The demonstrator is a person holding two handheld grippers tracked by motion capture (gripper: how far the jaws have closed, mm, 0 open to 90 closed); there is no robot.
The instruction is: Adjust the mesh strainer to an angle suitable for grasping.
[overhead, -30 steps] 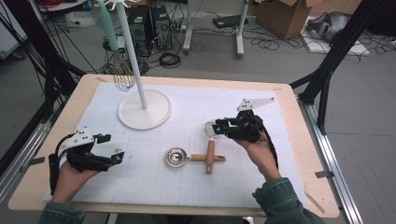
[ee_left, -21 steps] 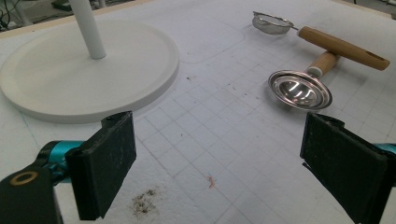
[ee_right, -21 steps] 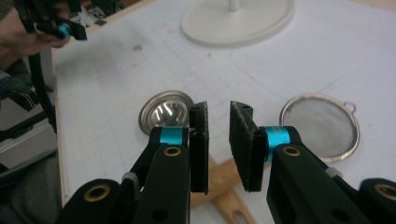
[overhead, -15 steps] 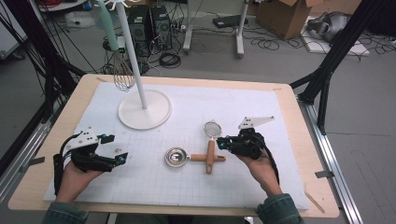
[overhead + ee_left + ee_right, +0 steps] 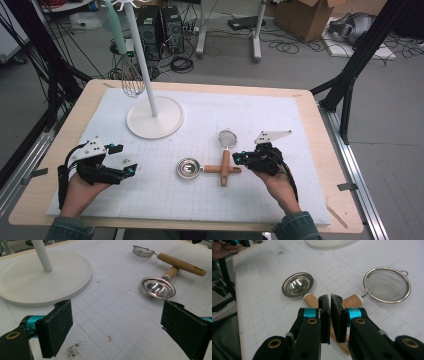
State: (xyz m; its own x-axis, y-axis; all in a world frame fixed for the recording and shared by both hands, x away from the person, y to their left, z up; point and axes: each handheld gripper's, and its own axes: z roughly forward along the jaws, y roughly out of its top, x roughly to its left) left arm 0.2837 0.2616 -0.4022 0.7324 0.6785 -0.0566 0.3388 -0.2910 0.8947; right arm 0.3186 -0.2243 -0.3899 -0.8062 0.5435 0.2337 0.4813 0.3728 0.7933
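A small mesh strainer (image 5: pixel 227 137) with a wooden handle (image 5: pixel 225 167) lies across the wooden handle of a shiny metal scoop (image 5: pixel 187 168) mid-mat. My right gripper (image 5: pixel 237 159) sits low at the right end of that cross. In the right gripper view its jaws (image 5: pixel 330 300) have just been closing and stand shut, pads almost touching, nothing between them. The crossed handles (image 5: pixel 310 300) lie just beneath, with the strainer mesh (image 5: pixel 387 285) to the right. My left gripper (image 5: pixel 125 158) rests at the left of the mat, open (image 5: pixel 117 325) and empty, facing the scoop (image 5: pixel 158 287).
A white stand with a round base (image 5: pixel 155 117) rises at the back left of the mat, and a wire whisk (image 5: pixel 131 82) hangs beside its pole. The base (image 5: pixel 45 282) is near my left gripper. The wooden table edge (image 5: pixel 340 150) runs along the right.
My right gripper has come down and nearer to me, from above the strainer to the crossed handles, and its jaws have closed. The left gripper has stayed where it was.
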